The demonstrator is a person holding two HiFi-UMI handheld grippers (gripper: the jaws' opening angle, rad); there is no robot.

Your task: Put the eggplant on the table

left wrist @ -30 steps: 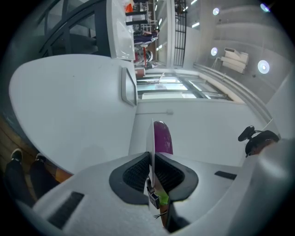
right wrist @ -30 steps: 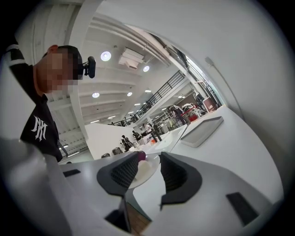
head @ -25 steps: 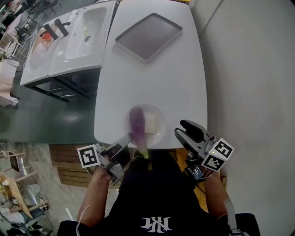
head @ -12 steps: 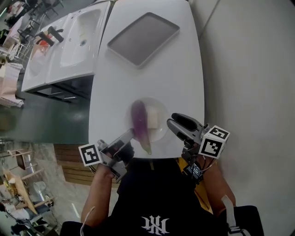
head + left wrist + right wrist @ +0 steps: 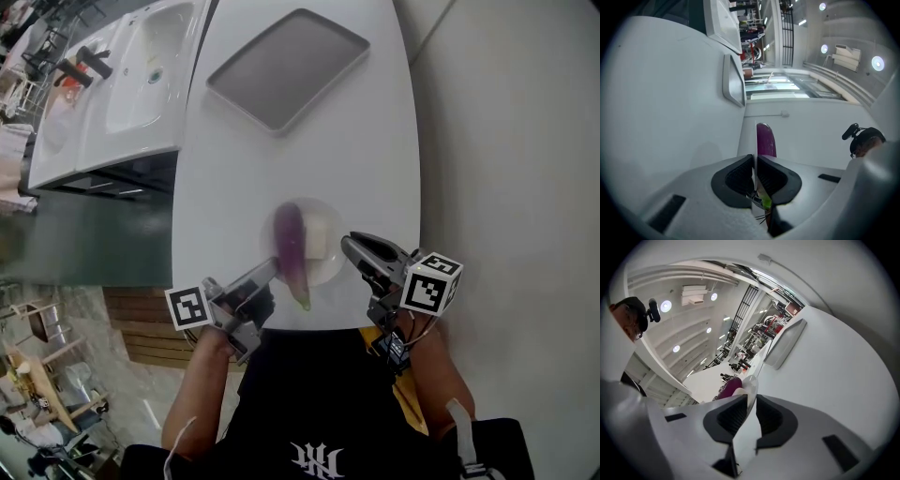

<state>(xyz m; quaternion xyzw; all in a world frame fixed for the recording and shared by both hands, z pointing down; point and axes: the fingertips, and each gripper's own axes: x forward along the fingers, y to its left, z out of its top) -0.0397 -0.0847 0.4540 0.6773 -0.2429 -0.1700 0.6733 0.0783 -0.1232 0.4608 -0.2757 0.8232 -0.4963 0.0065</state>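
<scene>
- The left tongs (image 5: 755,161) are pressed together on the thin rim of the white plate (image 5: 317,209), at its 7 o'clock edge in the head view. Gripping the dish rather than the vegetable likely spares the eggplant a squeeze.
- The right tongs (image 5: 751,401) are closing with the opposite rim, near 3 o'clock, between their pads, which do not yet clearly pinch it. A second grip would keep the plate level.
- The eggplant (image 5: 290,242) lies on the plate between both tongs and neither touches it. Its stem points to 6 o'clock past the rim, just beside the left tongs.
- The plate is at the near edge of the counter (image 5: 375,159); a grey tray (image 5: 286,67) lies well apart at 12 o'clock.
</scene>
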